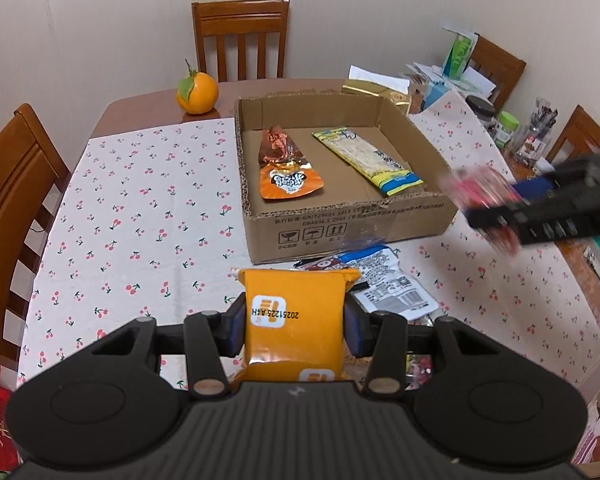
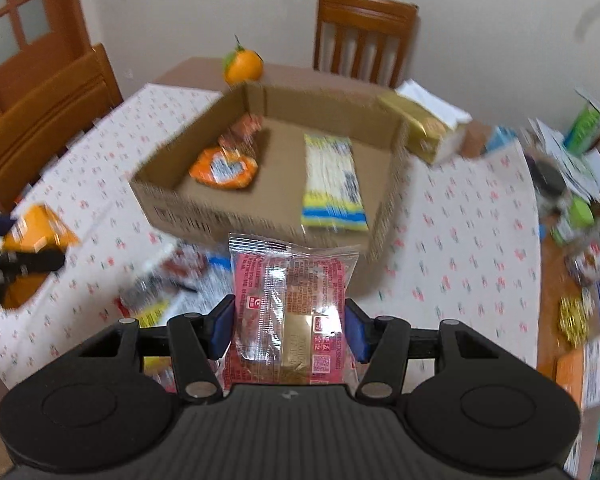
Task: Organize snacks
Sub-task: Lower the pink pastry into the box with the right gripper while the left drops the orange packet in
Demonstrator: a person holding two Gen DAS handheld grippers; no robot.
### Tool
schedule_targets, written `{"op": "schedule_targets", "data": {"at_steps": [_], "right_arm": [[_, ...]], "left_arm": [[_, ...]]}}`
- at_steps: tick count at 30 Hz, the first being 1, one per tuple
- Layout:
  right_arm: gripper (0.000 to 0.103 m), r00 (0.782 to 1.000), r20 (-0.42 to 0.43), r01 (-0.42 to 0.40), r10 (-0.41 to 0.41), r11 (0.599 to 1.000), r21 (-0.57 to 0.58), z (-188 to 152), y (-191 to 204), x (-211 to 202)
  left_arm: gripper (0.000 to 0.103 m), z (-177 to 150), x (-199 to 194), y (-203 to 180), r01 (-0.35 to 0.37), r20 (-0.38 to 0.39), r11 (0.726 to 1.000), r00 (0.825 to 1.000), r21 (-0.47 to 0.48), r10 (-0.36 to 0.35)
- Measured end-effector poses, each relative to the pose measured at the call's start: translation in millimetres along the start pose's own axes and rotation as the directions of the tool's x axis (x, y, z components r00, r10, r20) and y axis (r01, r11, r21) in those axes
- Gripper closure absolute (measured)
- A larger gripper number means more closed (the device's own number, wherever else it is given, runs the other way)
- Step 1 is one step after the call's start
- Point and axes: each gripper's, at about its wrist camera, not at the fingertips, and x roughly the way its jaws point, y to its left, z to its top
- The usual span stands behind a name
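Observation:
My left gripper (image 1: 294,330) is shut on an orange snack packet (image 1: 296,312) held above the table, in front of the cardboard box (image 1: 352,220). My right gripper (image 2: 290,330) is shut on a pink and clear snack packet (image 2: 292,304), also near the box (image 2: 204,216). Inside the box lie an orange pouch (image 1: 286,168) and a yellow-blue packet (image 1: 370,158). The right gripper shows blurred at the right of the left wrist view (image 1: 496,204). The left gripper shows at the left of the right wrist view (image 2: 32,256).
Loose snack packets (image 1: 384,280) lie on the cherry-print tablecloth (image 1: 140,208) in front of the box. An orange (image 1: 197,92) sits behind the box. Wooden chairs (image 1: 242,36) surround the table. Jars, papers and boxes (image 1: 500,120) crowd the right side.

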Motion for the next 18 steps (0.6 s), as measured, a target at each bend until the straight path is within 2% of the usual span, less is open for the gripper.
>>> {"op": "schedule_targets", "data": {"at_steps": [8, 13, 18], "right_arm": [[0.042, 0.996, 0.082, -0.026, 0.031, 0.998, -0.062, 66, 5, 30], [0.042, 0.997, 0.058, -0.045, 0.049, 0.997, -0.068, 91, 9, 66], [0.042, 0.999, 0.023, -0.041, 0.043, 0.997, -0.06, 97, 11, 98]], "left_arm": [[0.058, 1, -6, 4, -0.02, 0.018, 0.999, 1.0, -0.027, 0.021], [0.058, 0, -7, 9, -0.03, 0.023, 0.998, 0.999, -0.053, 0.032], [0.058, -2, -6, 13, -0.043, 0.012, 0.997, 0.999, -0.07, 0.044]]}}
